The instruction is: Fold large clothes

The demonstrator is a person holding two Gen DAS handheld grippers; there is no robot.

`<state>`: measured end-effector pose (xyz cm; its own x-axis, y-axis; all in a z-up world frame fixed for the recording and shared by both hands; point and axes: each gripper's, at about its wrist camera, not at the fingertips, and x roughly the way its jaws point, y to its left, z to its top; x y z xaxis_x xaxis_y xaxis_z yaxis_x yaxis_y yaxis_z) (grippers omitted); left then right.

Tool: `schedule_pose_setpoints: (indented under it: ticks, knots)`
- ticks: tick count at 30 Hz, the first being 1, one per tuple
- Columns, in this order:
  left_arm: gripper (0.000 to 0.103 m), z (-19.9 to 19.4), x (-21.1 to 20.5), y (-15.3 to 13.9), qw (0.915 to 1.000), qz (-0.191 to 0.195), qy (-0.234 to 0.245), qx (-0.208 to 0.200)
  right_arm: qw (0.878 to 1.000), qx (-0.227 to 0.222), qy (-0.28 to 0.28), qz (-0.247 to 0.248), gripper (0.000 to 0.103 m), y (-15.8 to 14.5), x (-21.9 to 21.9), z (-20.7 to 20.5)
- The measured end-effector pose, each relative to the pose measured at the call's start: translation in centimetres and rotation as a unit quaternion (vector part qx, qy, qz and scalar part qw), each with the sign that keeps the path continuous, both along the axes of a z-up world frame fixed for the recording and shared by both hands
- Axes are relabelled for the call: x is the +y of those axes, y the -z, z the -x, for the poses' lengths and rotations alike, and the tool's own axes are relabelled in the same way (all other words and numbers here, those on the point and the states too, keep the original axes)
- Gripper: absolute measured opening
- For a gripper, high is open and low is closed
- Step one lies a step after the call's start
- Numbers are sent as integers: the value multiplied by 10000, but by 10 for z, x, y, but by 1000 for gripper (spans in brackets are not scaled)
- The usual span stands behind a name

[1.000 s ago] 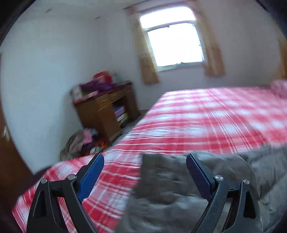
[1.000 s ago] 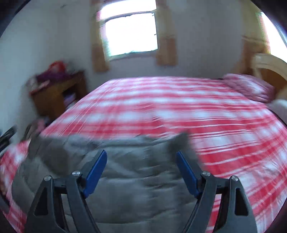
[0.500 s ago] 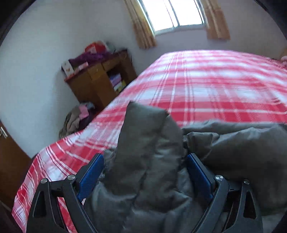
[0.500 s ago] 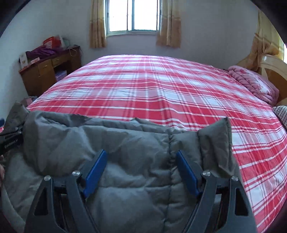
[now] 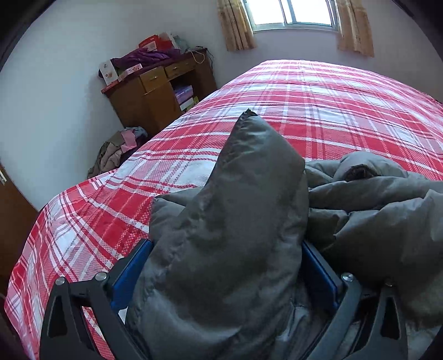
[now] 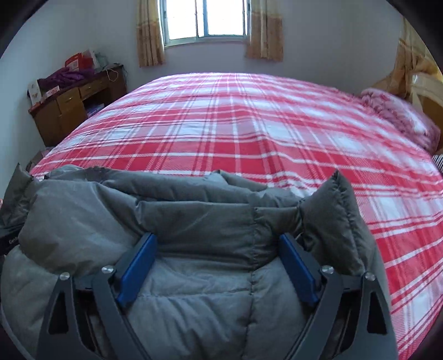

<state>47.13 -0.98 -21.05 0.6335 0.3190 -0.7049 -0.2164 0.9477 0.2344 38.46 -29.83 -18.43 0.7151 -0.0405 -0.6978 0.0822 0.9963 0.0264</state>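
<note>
Grey padded jacket [image 6: 193, 221] lying crosswise along near bed [image 6: 249, 133] edge, apparently.

There was one grey padded jacket [image 6: 193, 221] on one bed [image 6: 249, 133], one wooden desk [image 5: 155, 94], one window [image 6: 206, 18] with two curtains, one pink pillow [image 6: 398, 116], and two grippers, each with two fingers.

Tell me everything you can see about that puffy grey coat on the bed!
The grey padded coat looks soft and puffy, stitched into quilted panels of matte fabric. It lies bunched and rumpled at the near edge of the red plaid bedspread. One stitched corner pokes up like a peak. Its padding bulges between the blue pads of both hand-held grippers, left and right.
</note>
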Motion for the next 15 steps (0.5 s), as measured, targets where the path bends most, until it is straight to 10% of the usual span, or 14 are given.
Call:
schedule_pose_setpoints:
  ticks: [15]
  knots:
    - [102, -6, -8, 4, 9997, -242, -25, 54, 9995, 226, 62, -198, 96, 13, -6, -11]
